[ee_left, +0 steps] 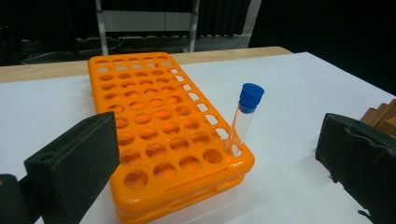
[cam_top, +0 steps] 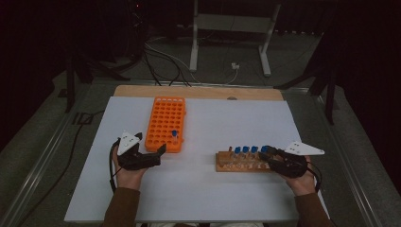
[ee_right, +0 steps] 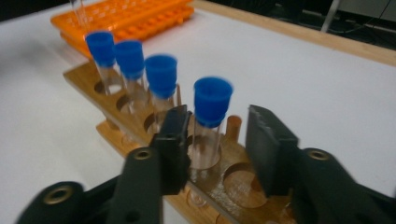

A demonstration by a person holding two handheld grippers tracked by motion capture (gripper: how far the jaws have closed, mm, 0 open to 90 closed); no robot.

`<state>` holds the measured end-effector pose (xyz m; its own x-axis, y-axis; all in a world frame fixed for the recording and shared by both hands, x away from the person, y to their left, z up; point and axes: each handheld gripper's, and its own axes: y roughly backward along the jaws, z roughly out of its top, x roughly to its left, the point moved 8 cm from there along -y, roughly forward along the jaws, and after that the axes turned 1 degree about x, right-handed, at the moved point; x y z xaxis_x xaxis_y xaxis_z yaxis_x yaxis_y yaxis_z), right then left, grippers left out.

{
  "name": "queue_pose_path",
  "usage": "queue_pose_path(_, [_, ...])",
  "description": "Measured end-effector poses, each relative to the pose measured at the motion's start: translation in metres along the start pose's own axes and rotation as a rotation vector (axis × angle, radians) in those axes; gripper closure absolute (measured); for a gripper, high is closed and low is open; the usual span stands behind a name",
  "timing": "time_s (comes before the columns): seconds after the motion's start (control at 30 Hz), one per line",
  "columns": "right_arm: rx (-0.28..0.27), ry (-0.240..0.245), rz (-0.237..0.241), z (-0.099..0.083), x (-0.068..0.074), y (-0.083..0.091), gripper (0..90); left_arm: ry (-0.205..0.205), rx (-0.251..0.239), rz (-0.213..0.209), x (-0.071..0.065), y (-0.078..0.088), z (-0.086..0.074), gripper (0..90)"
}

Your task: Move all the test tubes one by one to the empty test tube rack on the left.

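1. The right gripper (ee_right: 212,140) sits at the near right of the table, at the right end of the wooden rack (cam_top: 243,162). Its jaws stand on either side of the nearest blue-capped tube (ee_right: 208,122) — the left jaw close against the glass, the right jaw with a clear gap beside it, so the pads do not yet press on the tube.
2. That tube stands upright in the wooden rack, in the row with three other blue-capped tubes (ee_right: 130,70) that run away to the left; a small wooden peg (ee_right: 232,128) rises just behind it.
3. The left gripper (ee_left: 215,158) is at the near left, just beside the near end of the orange rack (ee_left: 154,126). Its jaws are spread wide with nothing between the pads.
4. A single tube with a blue cap (ee_left: 243,119) stands in a hole at the near right corner of the orange rack, leaning slightly, apart from both left jaws.
5. Both racks rest on the white tabletop (cam_top: 208,189) — the orange one left of centre and reaching farther back, the wooden one nearer and to the right, well apart from it.
6. Beyond the white surface lies a wooden strip (cam_top: 198,91) along the far edge.
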<state>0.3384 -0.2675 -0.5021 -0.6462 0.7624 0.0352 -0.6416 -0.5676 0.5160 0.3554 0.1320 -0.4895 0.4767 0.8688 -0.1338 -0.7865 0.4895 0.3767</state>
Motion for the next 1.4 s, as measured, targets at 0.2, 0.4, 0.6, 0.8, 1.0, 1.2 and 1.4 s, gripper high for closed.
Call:
queue_pose_path(0.2, [-0.005, 0.039, 0.000, -0.001, 0.004, 0.000, 74.2, -0.010, 0.002, 0.004, -0.001, 0.000, 0.000, 0.6])
queue_pose_path(0.4, [-0.005, 0.062, 0.014, 0.000, 0.008, -0.001, 76.7, -0.008, 0.001, 0.006, -0.001, 0.000, 0.000, 0.6])
queue_pose_path(0.6, [-0.006, 0.069, 0.001, 0.002, 0.008, 0.000, 77.0, -0.002, -0.005, 0.000, -0.005, 0.002, 0.002, 0.6])
queue_pose_path(0.8, [-0.036, 0.049, -0.003, 0.010, 0.005, 0.008, 77.1, -0.012, 0.001, -0.013, -0.010, 0.002, 0.005, 0.6])
queue_pose_path(1.0, [-0.056, 0.046, 0.001, 0.022, 0.005, 0.014, 77.1, -0.030, 0.006, -0.029, -0.017, 0.001, 0.008, 0.6])
queue_pose_path(1.2, [-0.075, 0.051, 0.000, 0.038, 0.005, 0.020, 77.2, -0.041, 0.007, -0.047, -0.025, 0.000, 0.011, 0.7])
queue_pose_path(1.4, [-0.106, 0.054, 0.008, 0.054, 0.006, 0.028, 77.2, -0.056, 0.000, -0.075, -0.035, 0.000, 0.017, 0.7])
